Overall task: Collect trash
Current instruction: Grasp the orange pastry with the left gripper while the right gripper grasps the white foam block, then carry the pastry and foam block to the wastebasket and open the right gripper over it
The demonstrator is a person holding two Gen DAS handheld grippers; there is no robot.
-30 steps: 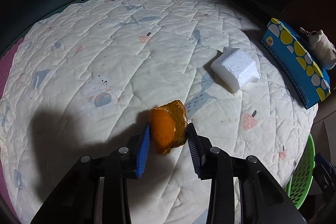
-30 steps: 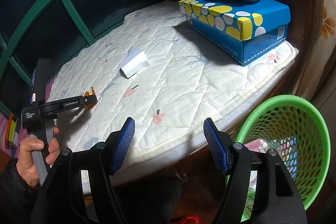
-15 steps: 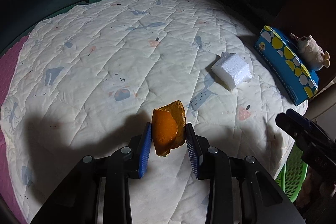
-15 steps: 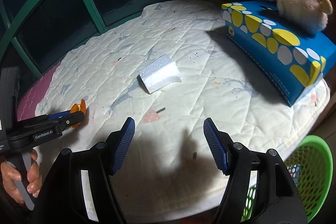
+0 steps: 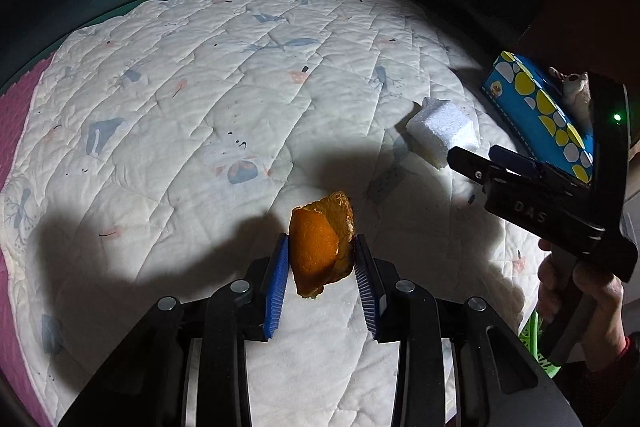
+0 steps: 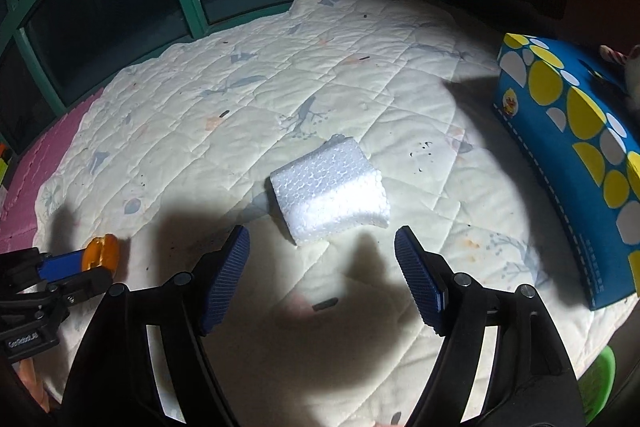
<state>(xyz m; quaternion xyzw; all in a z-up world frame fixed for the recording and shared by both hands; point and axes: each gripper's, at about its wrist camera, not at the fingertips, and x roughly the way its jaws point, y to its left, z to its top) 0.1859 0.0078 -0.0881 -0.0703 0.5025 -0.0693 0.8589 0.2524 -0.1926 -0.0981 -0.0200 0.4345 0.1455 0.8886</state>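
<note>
In the left wrist view my left tongs (image 5: pixel 320 247) are clamped on an orange peel (image 5: pixel 320 247), just below the middle of the frame. Both blue pads press its sides, and the peel stands on end between them, its long axis running up and down the frame, its top edge leaning slightly right, its lower tip hanging below the pads. It is clear of the white quilted mattress (image 5: pixel 180 107).

My right tongs (image 6: pixel 322 247) stand open with nothing between the pads; they have just been opening wider. Directly above them, at the centre of the right wrist view, a white foam block (image 6: pixel 330 195) lies flat on the mattress, its long axis running from upper left to lower right, its near end just beyond the pad tips and not touched.

A blue box with yellow dots (image 6: pixel 572 155) sits on the mattress at the right edge. A sliver of green basket (image 6: pixel 600 379) shows at lower right.
</note>
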